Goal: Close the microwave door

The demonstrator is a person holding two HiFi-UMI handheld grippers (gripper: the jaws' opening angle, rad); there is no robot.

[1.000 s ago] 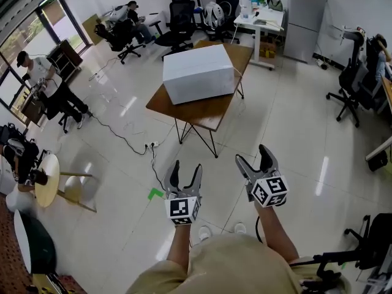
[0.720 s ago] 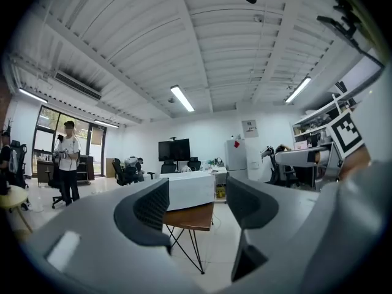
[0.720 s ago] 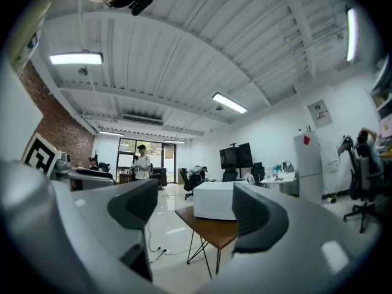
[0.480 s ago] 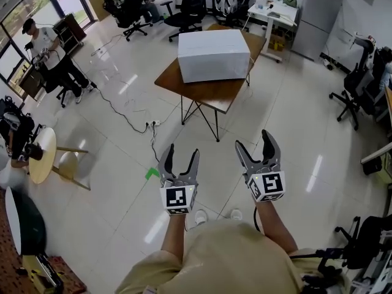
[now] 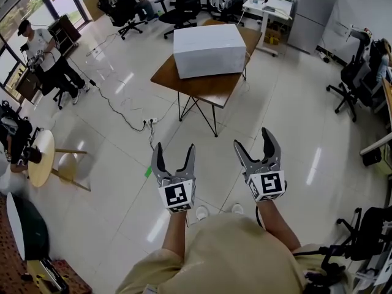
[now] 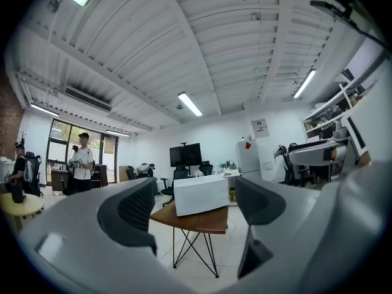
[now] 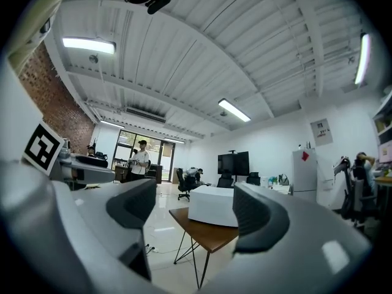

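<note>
Microwave (image 5: 209, 49), a white box, stands on the brown wooden table (image 5: 204, 90) in the head view, well ahead of the left gripper (image 5: 174, 152) and right gripper (image 5: 252, 141). Left gripper view: jaws wide, just opened further, empty. Right gripper view: jaws apart, just opening, empty.

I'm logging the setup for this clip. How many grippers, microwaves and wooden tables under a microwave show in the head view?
Grippers: 2, left gripper and right gripper, both just opened wider, nothing between the jaws.
Microwaves: 1, white microwave.
Wooden tables: 1, wooden table under it.
Total: 4.
</note>
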